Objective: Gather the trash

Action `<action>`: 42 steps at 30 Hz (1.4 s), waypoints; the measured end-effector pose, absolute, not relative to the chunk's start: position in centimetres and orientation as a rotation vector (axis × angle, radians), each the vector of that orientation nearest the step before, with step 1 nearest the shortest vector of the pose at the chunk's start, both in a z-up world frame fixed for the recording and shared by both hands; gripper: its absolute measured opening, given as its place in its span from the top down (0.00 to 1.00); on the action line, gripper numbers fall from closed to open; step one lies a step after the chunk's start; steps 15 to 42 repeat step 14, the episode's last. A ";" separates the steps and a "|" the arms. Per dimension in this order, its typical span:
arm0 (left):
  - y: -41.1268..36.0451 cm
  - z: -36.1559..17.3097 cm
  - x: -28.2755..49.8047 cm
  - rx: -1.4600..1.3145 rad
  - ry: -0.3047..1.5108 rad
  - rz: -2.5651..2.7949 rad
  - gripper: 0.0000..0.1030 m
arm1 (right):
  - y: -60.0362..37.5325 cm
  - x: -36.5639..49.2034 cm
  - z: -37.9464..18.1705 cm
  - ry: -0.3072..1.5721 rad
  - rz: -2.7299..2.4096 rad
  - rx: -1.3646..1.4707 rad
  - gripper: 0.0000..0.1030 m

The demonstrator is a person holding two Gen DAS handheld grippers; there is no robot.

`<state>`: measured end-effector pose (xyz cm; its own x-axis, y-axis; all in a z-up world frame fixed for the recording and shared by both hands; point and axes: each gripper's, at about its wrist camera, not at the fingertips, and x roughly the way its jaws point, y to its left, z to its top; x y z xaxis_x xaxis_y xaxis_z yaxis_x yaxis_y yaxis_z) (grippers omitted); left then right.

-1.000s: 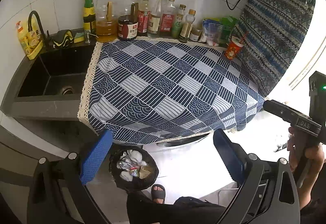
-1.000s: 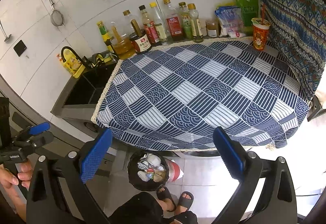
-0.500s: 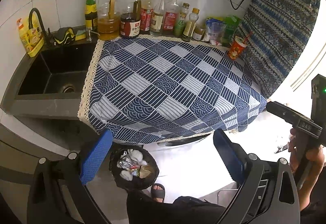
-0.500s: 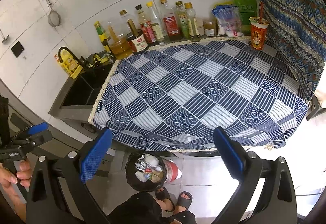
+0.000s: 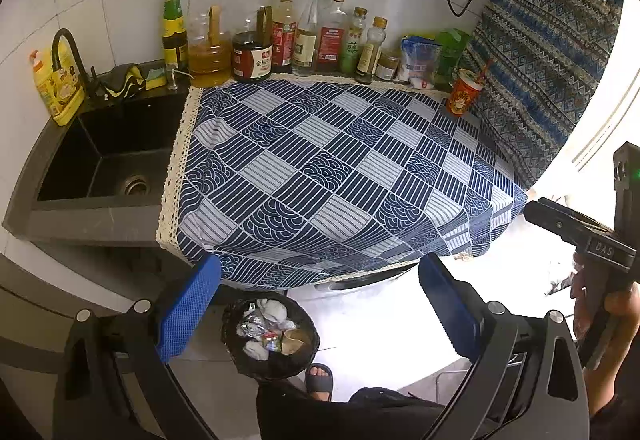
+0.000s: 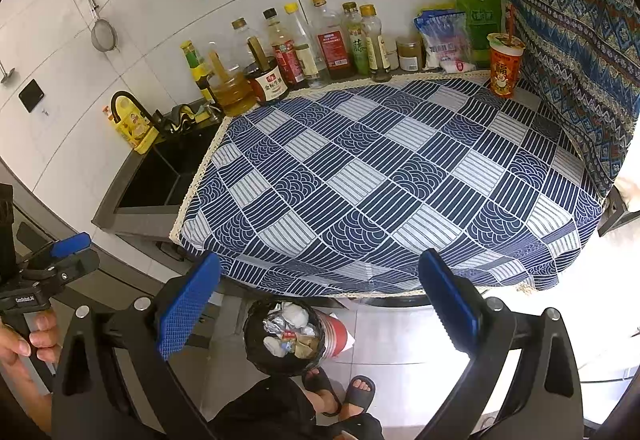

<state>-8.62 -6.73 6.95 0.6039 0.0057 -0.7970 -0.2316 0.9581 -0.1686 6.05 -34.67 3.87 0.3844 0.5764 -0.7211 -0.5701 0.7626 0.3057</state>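
A black trash bin (image 5: 272, 336) stands on the floor below the counter's front edge, holding crumpled tissues and wrappers; it also shows in the right wrist view (image 6: 286, 338). An orange paper cup with a straw (image 5: 464, 92) stands at the far right of the blue patterned cloth (image 5: 332, 175), also in the right wrist view (image 6: 503, 67). My left gripper (image 5: 320, 304) is open and empty, held above the bin. My right gripper (image 6: 320, 300) is open and empty, also above the bin. Each gripper shows at the edge of the other's view.
Several sauce bottles (image 5: 280, 35) line the back wall. A black sink (image 5: 108, 155) with a yellow soap bottle (image 5: 56, 87) lies left. Snack bags (image 6: 460, 31) stand by the cup. A patterned curtain (image 5: 548, 51) hangs right. My sandalled feet (image 6: 352, 392) are by the bin.
Both views have drifted slightly; the counter sits a little lower in the frames. Both grippers stay open and empty.
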 end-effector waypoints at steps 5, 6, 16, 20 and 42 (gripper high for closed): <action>-6.7 7.0 -8.9 -0.260 0.906 0.134 0.07 | -34.2 6.2 3.9 0.926 0.735 0.002 0.05; -6.7 7.0 -8.9 -0.267 0.908 0.132 0.07 | -34.2 6.2 3.9 0.925 0.738 0.001 0.05; -6.3 7.0 -9.0 -0.278 0.911 0.154 0.06 | -33.6 6.2 3.9 0.924 0.751 -0.006 0.05; -6.3 7.0 -9.0 -0.278 0.911 0.154 0.06 | -33.6 6.2 3.9 0.924 0.751 -0.006 0.05; -6.3 7.0 -9.0 -0.278 0.911 0.154 0.06 | -33.6 6.2 3.9 0.924 0.751 -0.006 0.05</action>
